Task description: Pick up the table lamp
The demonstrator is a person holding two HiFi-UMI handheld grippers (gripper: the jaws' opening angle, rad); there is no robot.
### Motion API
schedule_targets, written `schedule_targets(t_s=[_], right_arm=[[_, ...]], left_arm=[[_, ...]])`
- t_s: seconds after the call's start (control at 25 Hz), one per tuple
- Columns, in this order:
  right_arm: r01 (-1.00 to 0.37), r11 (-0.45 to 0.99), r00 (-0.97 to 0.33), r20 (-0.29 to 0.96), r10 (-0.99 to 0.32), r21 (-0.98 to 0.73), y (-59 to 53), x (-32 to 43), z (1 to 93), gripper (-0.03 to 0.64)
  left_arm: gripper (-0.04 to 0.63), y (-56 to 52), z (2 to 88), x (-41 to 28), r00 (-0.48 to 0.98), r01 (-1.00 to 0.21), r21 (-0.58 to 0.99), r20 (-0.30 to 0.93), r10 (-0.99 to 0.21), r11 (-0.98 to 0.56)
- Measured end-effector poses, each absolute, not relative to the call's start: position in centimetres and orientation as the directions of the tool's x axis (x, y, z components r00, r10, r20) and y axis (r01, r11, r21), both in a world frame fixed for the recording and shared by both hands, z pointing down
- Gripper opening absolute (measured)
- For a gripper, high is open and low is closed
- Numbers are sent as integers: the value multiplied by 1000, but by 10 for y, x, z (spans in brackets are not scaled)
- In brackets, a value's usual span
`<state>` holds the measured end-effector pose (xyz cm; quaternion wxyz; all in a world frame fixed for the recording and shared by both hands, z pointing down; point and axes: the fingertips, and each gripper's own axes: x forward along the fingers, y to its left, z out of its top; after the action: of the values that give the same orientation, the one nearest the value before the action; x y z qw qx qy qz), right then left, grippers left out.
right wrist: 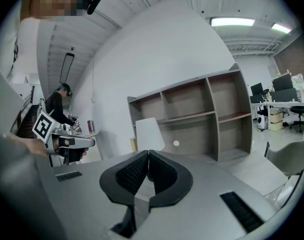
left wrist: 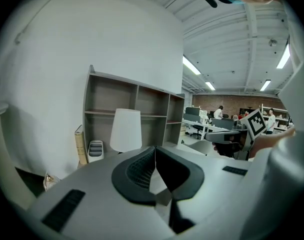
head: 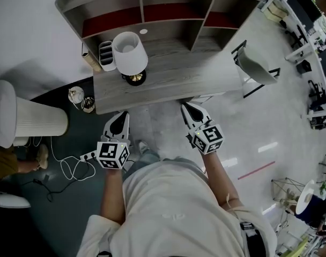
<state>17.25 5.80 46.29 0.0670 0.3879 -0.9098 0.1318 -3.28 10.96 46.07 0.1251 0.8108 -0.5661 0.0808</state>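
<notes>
A table lamp [head: 130, 53] with a white shade and a dark round base stands on the left part of a grey wooden desk [head: 190, 79]. It shows ahead in the left gripper view as a white shade [left wrist: 125, 130] and in the right gripper view [right wrist: 149, 133]. My left gripper [head: 121, 116] is shut and empty, just short of the desk's front edge, below the lamp. My right gripper [head: 187, 109] is shut and empty too, at the front edge further right. Neither touches the lamp.
A shelf unit [head: 152, 9] rises along the desk's back. A grey slotted organiser [head: 105, 55] stands left of the lamp. A grey chair [head: 257, 68] sits right of the desk. A white ribbed cylinder [head: 39, 119], cables and a power strip [head: 88, 156] lie on the dark floor at left.
</notes>
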Motion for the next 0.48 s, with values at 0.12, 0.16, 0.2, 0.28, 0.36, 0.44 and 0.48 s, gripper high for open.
schedule_targets(t_s=[0.12,0.16,0.2,0.28,0.36,0.44,0.48], right_arm=[[-730,659,-683,238,-691,-181,46,142,465,31],[-732,657,-680,241,-692,-179,41,132,465,31],[-735,655,-677,244,-694,-177,37,121,466,31],[-740,650,-672,247,-698,-176,28,100,468,31],[-742,648,-669,249,-700,-172,20,82,470,31],[-745,646,-665,252,-703,-166,14,67,471,31],[-747,645,-664,254,-704,-165,12,62,471,31]], left_arm=[[17,96,463,-62,358,-934,124,277,-892,-336],[17,93,464,-73,361,-932,128,278,-890,-338],[17,89,466,-83,363,-932,131,279,-889,-339],[17,82,468,-105,362,-932,130,278,-890,-338],[17,76,470,-125,362,-932,130,280,-889,-339],[17,71,472,-140,367,-930,136,281,-887,-341],[17,69,472,-145,370,-929,137,281,-886,-344]])
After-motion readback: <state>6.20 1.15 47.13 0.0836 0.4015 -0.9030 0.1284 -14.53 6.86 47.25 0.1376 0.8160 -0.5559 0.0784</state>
